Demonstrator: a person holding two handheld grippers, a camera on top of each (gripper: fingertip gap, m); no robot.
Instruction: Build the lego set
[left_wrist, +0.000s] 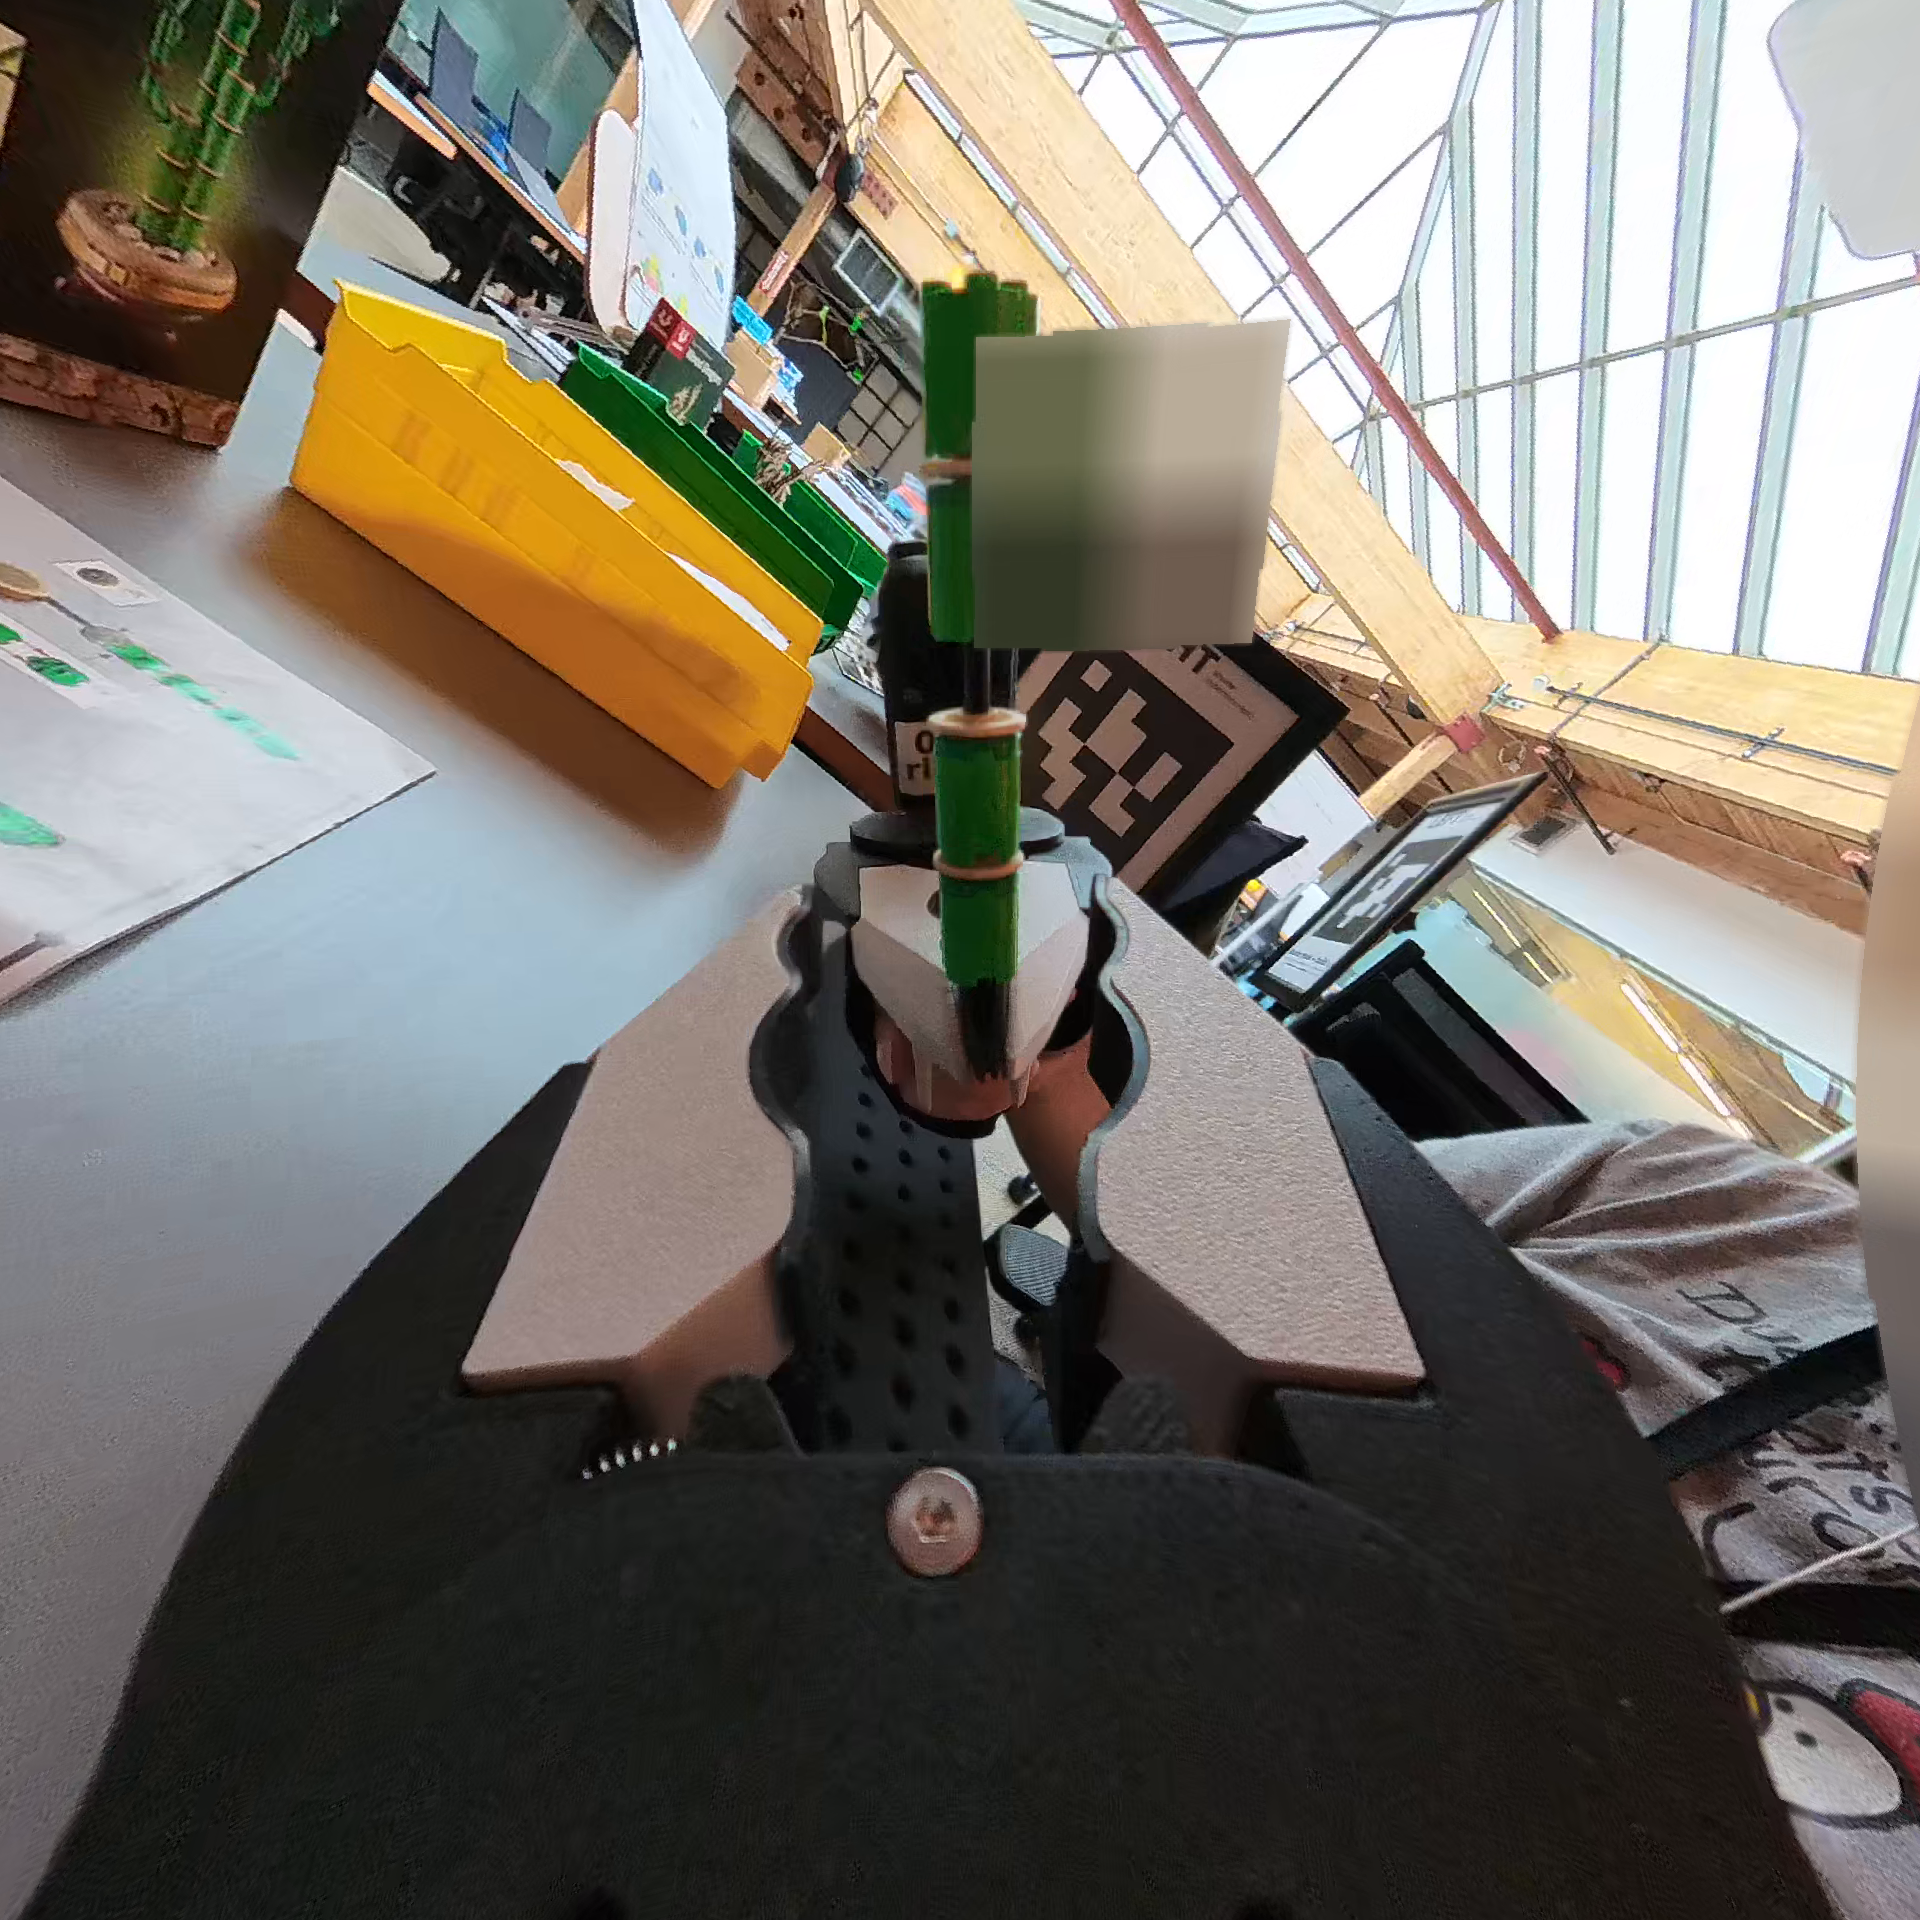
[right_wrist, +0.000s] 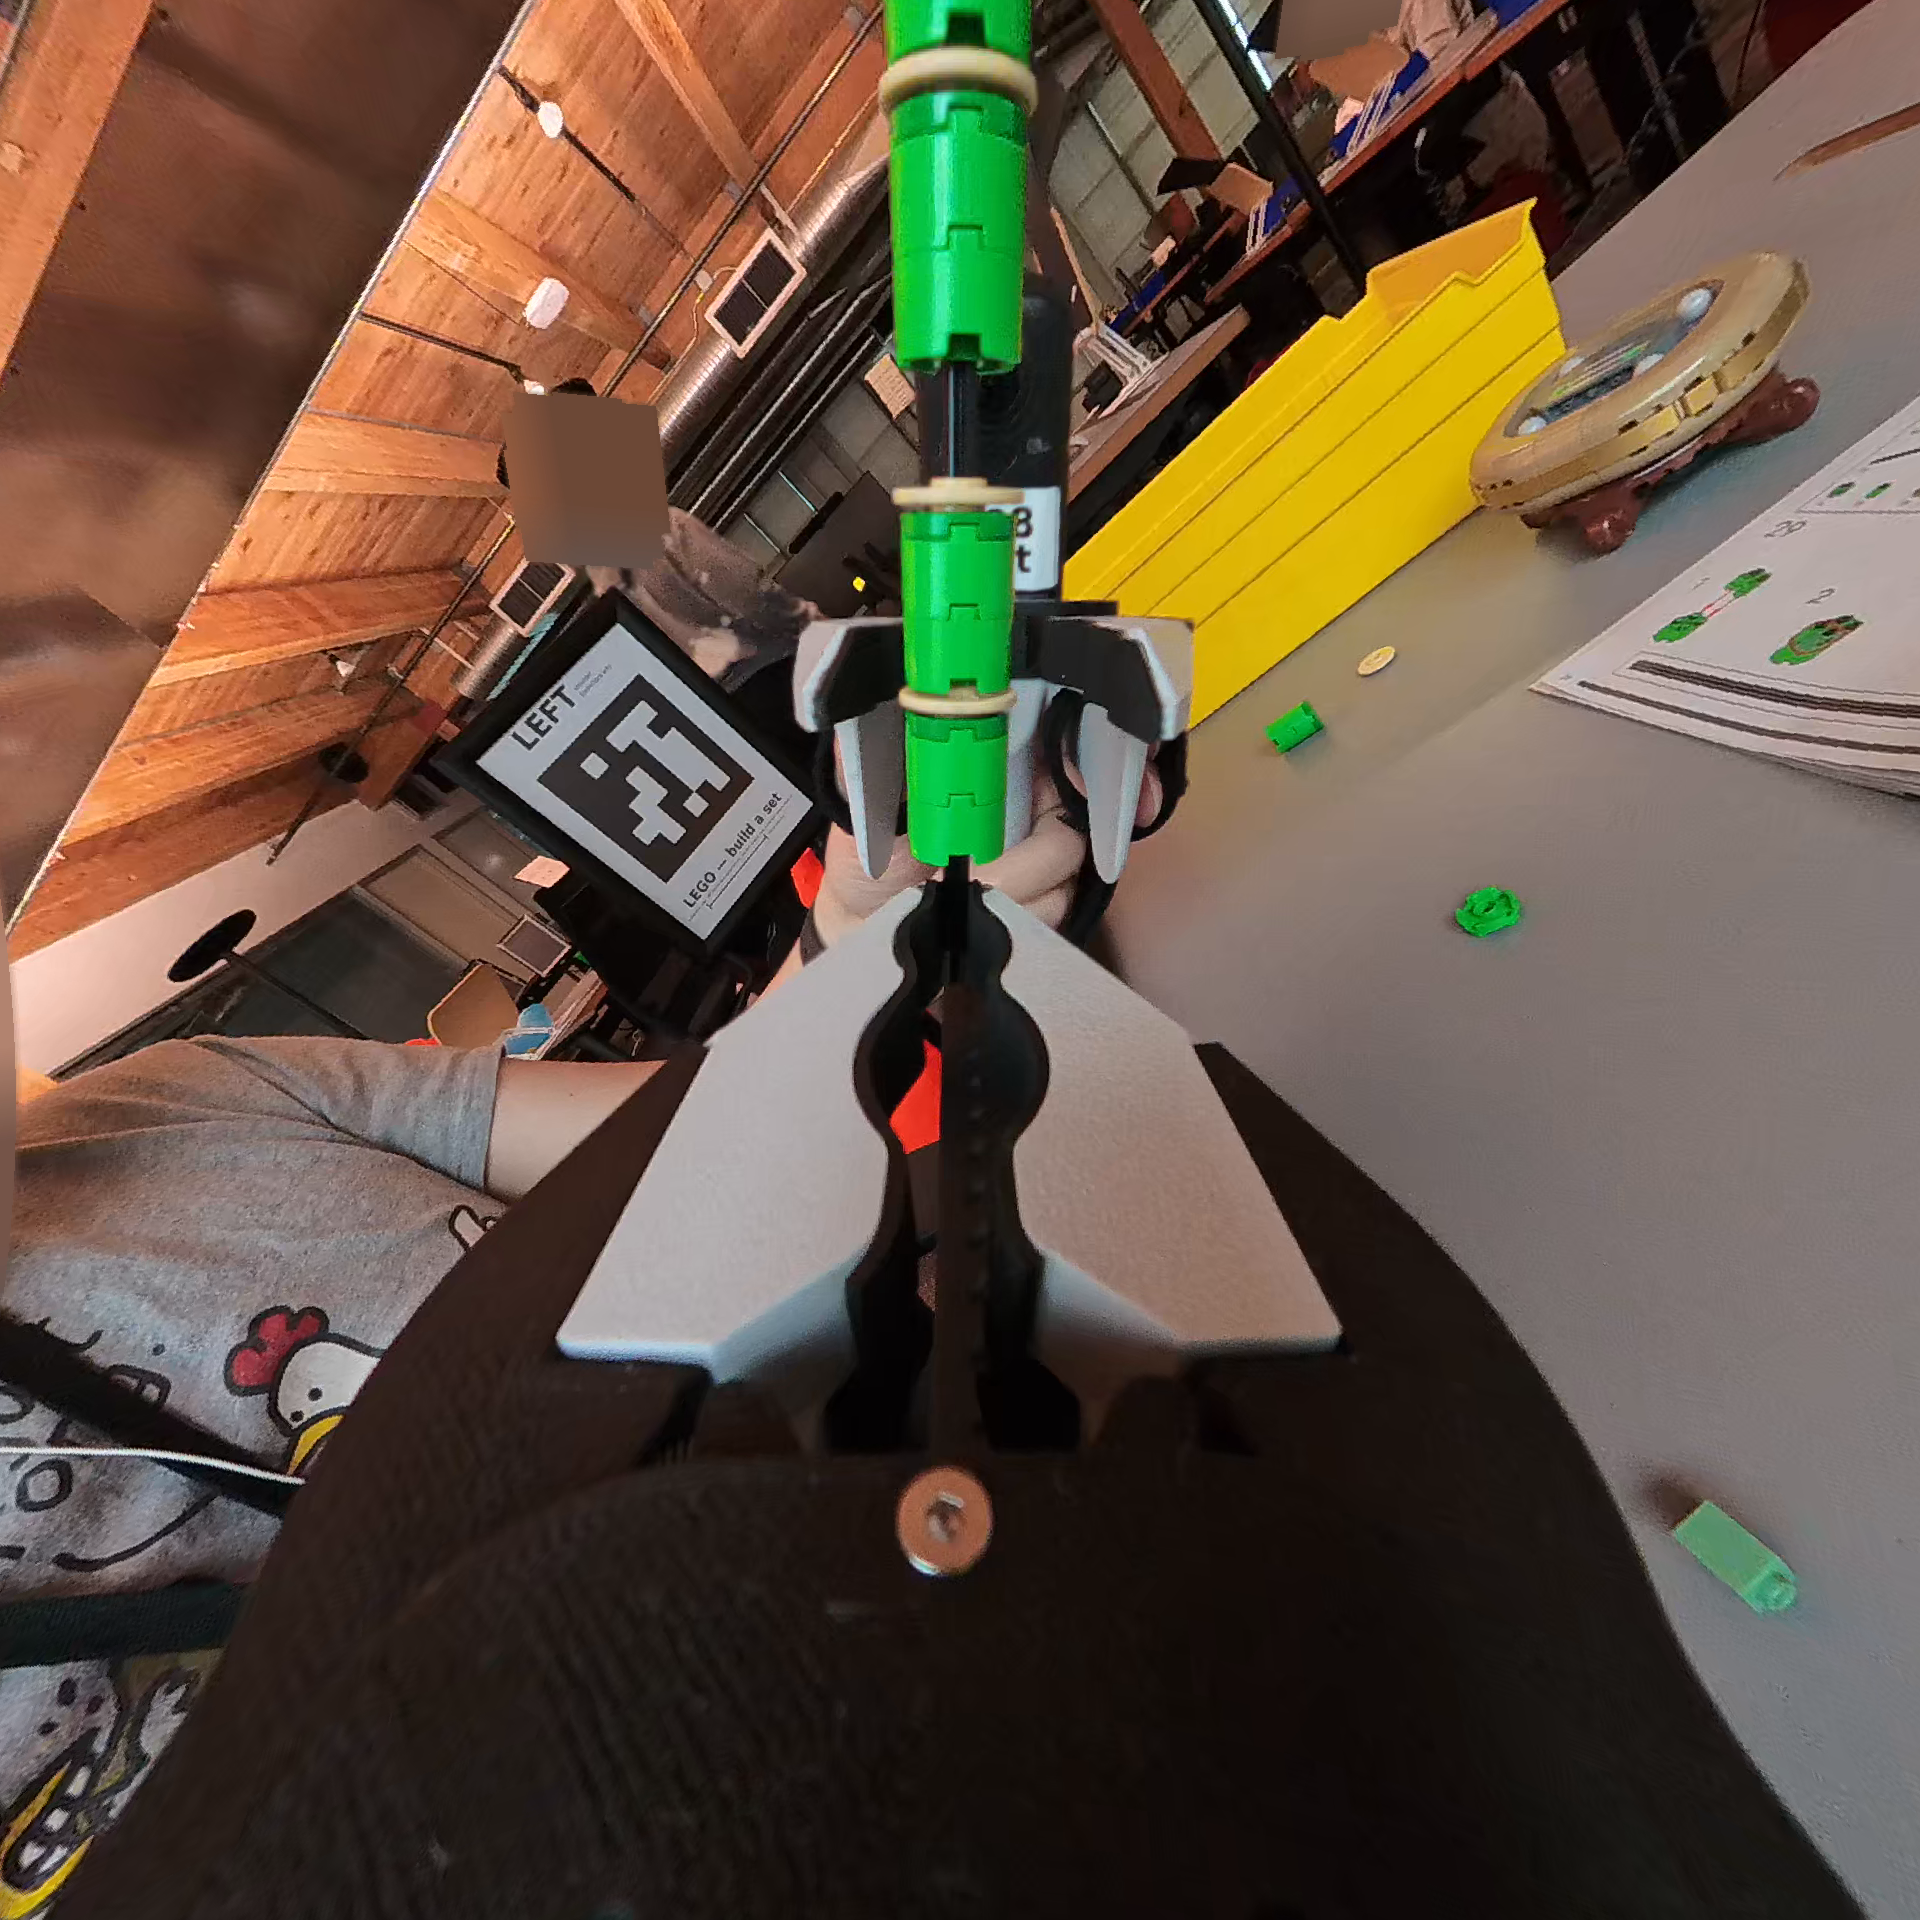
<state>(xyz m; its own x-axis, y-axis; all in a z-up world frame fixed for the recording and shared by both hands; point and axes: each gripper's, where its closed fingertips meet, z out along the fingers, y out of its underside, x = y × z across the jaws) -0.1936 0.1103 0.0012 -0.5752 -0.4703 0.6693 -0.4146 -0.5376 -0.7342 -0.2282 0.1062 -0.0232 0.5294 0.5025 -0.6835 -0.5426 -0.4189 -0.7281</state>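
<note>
Tongs first: right tongs (right_wrist: 951, 914) pinched nearly closed on the black axle at the foot of the bamboo stalk (right_wrist: 956, 665). Left tongs (left_wrist: 951, 935) stand partly open; the stalk's lower green segment sits between the tips, but real contact cannot be told.

Stalk held in the air above the counter (right_wrist: 1455, 1143), upright between both tools. Green segments and tan rings stacked on the axle, one bare gap midway.

Relative to the stalk: yellow bin (right_wrist: 1320, 457) behind it, round tan base (right_wrist: 1652, 384) beyond that, loose green pieces (right_wrist: 1488, 912) beside it on the counter.

Risk: thin axle may twist or slip in the pinch; uneven squeeze from the left could shift segments or pop rings.
</note>
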